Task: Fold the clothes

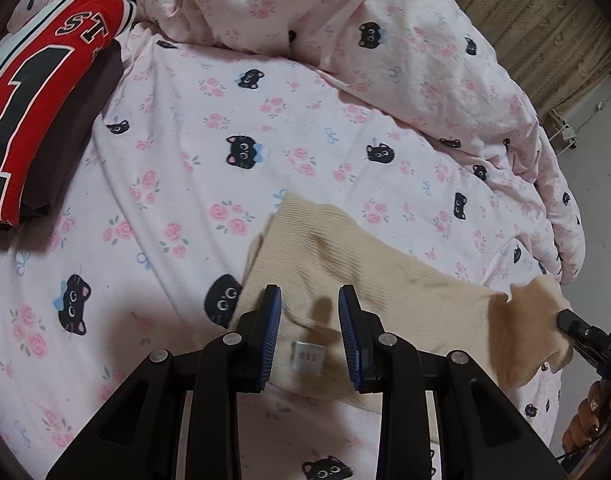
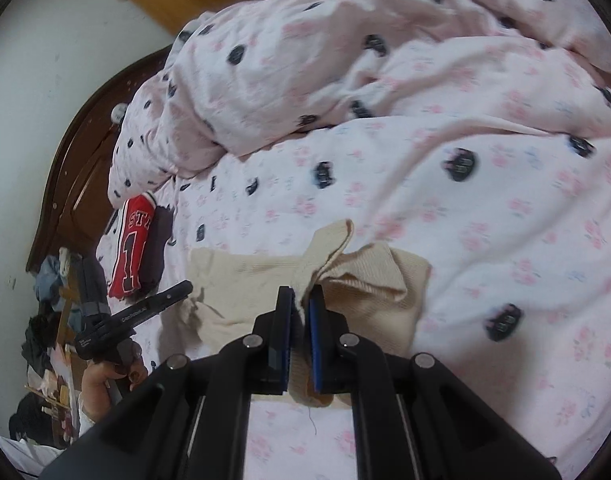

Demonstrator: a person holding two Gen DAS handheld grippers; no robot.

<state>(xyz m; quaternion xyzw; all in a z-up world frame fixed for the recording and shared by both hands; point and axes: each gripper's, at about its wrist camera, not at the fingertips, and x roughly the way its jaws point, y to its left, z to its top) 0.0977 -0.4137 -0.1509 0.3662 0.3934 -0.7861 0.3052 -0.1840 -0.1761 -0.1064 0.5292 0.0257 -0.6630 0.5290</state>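
A cream ribbed knit garment lies on the pink cat-print bed sheet. My left gripper is open and hovers over the garment's edge, above a small white label. My right gripper is shut on a bunched part of the cream garment and lifts it off the sheet. In the left wrist view the right gripper shows at the far right, pinching a corner of the knit. In the right wrist view the left gripper shows at the left, held in a hand.
A folded red jersey lies on a dark folded garment at the left of the bed. A crumpled pink duvet is piled along the back. A dark wooden headboard and a clutter of things lie beside the bed.
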